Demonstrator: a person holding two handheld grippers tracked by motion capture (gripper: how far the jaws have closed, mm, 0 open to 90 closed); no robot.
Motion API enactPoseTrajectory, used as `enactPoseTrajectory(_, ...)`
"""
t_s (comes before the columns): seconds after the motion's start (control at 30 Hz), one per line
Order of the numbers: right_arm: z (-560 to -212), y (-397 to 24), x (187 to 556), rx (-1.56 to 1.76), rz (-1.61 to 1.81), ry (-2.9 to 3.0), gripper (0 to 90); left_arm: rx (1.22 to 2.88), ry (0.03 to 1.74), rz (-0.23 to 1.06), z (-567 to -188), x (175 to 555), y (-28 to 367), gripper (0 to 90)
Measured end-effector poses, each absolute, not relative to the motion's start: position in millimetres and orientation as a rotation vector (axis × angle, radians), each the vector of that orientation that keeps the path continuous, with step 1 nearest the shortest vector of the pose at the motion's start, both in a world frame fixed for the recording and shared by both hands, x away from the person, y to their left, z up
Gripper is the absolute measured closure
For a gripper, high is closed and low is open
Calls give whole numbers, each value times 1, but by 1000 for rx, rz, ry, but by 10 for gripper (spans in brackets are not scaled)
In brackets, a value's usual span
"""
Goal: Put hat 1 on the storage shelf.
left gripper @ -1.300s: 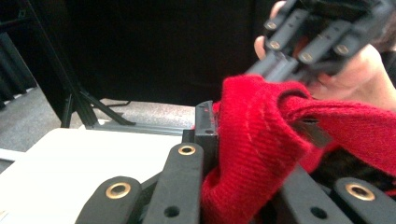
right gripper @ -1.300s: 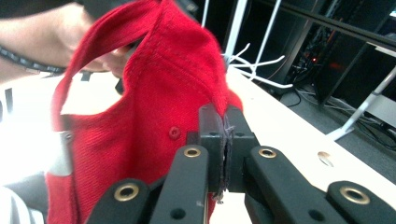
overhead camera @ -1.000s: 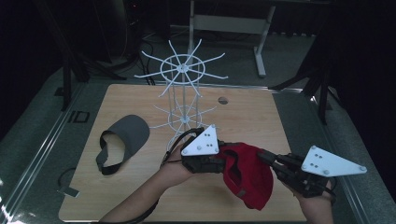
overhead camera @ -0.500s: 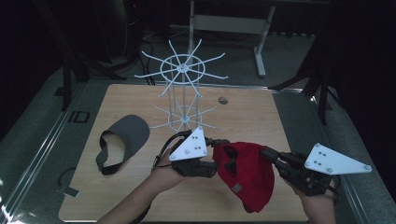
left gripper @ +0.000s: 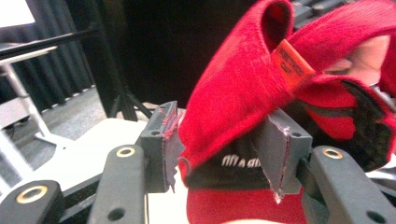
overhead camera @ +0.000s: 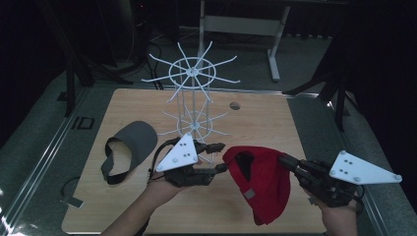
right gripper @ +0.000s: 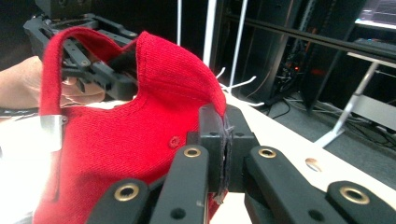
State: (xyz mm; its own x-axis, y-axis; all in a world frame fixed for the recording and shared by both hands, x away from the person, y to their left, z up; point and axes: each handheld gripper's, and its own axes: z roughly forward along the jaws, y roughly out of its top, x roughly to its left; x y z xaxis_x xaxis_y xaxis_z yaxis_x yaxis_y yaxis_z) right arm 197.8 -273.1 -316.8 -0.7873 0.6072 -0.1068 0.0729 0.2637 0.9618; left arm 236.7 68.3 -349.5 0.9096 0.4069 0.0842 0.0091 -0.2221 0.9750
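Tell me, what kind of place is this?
Probably a lab or recording studio, not a shop: a wooden table in a dark room, equipment racks with cables behind, and a person handling a red cap with hand-held grippers near a white wire rack.

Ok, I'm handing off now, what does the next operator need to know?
Right gripper: shut on the red cap, pinching its edge and holding it above the table.
Left gripper: open, fingers on either side of the cap's rim, not clamped.
White wire rack stands behind, bare. Grey visor lies at the left, untouched.
Likely left: hang the cap on the rack, then the visor.
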Motion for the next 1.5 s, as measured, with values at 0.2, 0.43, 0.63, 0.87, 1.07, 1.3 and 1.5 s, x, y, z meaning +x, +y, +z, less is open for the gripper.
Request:
enactPoseTrajectory(0.2,-313,-281,199,658,1530,2052,886,1777,341,397,-356,236,78,513)
enactPoseTrajectory(0.43,-310,-288,203,704,1501,2012,886,1796,358,386,-368,234,84,511)
enactPoseTrajectory(0.63,-304,-292,206,721,1511,1981,886,1809,397,379,-384,231,90,485)
enactPoseTrajectory(0.87,-292,-285,208,695,1515,1960,886,1813,414,363,-403,228,94,390)
enactPoseTrajectory(1.07,-280,-282,216,696,1501,1926,886,1799,472,349,-422,226,98,264)
enactPoseTrajectory(1.3,-266,-281,225,703,1503,1886,885,1802,519,352,-444,224,101,154)
enactPoseTrajectory(1.5,-248,-278,235,704,1517,1836,885,1828,539,342,-463,223,104,152)
